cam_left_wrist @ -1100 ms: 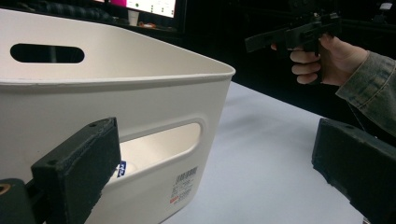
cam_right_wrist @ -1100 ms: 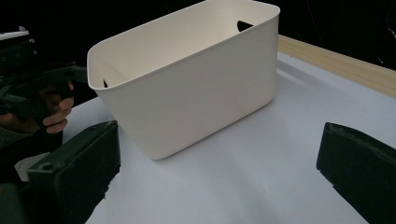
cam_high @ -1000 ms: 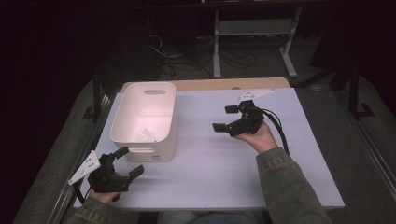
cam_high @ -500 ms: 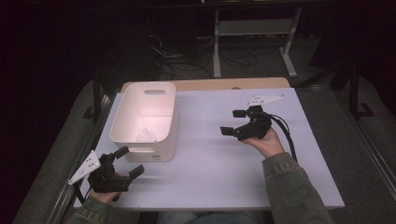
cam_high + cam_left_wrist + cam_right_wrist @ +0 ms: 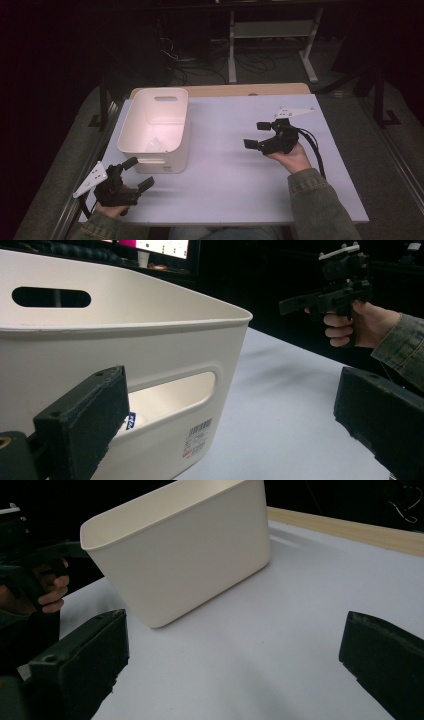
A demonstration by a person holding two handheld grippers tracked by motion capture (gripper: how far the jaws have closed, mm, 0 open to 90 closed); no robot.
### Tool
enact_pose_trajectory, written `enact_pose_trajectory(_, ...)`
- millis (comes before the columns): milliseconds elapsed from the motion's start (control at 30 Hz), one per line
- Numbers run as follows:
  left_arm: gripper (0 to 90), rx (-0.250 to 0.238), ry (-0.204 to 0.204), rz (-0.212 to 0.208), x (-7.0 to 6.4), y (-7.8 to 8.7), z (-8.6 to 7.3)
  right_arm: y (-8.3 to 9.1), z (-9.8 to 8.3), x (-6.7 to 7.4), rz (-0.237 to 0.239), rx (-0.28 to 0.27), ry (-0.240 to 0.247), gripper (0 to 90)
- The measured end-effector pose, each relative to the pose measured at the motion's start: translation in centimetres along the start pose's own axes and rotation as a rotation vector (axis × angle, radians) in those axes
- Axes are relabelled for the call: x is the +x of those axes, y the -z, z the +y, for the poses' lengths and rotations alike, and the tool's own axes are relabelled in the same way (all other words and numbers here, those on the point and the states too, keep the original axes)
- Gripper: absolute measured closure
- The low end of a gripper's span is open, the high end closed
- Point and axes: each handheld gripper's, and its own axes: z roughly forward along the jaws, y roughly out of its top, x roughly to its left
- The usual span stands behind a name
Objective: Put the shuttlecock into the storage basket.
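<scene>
High view: left gripper [image 5: 139, 173] and right gripper [image 5: 257, 135], fingers spread, flank bin [image 5: 175, 150].

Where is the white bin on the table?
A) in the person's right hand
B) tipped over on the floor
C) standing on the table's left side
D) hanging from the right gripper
C: the bin stands upright on the left of the table, with neither gripper touching it.

A flat white rectangular desk [image 5: 235, 185] with a pale wooden strip [image 5: 225, 90] along its far edge carries one thing: a cream plastic rectangular bin with slotted handles [image 5: 175, 135], standing upright on the left half. The rest of the surface is bare white board.
</scene>
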Motion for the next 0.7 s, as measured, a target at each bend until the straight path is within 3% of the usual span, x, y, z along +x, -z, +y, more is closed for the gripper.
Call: enact_pose_trajectory(700,0.8,-0.004,0.003,-0.003,0.0,0.0,0.0,2.2,-2.1,-0.1,-0.026,-0.041,-0.007,0.0)
